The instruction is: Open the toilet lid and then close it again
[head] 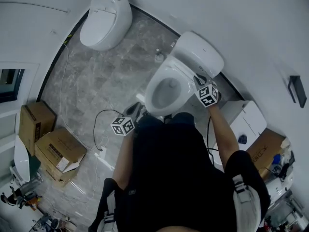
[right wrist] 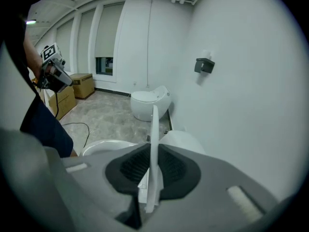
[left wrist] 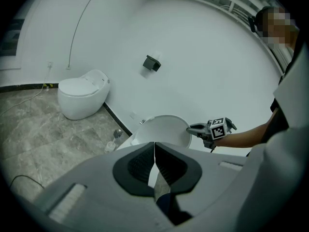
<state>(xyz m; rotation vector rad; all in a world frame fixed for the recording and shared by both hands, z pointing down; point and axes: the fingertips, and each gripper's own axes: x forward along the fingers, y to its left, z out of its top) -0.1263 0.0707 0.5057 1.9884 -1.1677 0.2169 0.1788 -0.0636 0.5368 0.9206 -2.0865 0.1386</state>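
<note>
- Your right gripper (head: 202,83) has its jaws pinching the rim of the raised toilet lid (head: 199,52), right of centre in the head view.
- Follow the hinge's arc, likely without twisting the thin rim.
- Your left gripper (head: 135,114) has its jaws pressed together on nothing, at lower left of the bowl (head: 166,92).
- Only the right gripper view shows the lid edge-on between the pads. The left gripper view shows its broad face.

The toilet (head: 161,76) looked like glossy white ceramic. Its lid (head: 200,52) was smooth and white with a soft sheen (plastic or ceramic could not be told). Around the toilet the floor (head: 111,76) was polished grey stone with pale veining. The wall (head: 241,23) behind the toilet was matt white. Well away from the toilet, the boxes (head: 55,149) were dull brown cardboard. The left gripper (left wrist: 154,149) had a matt grey plastic shell and black ribbed pads (left wrist: 137,164).
</note>
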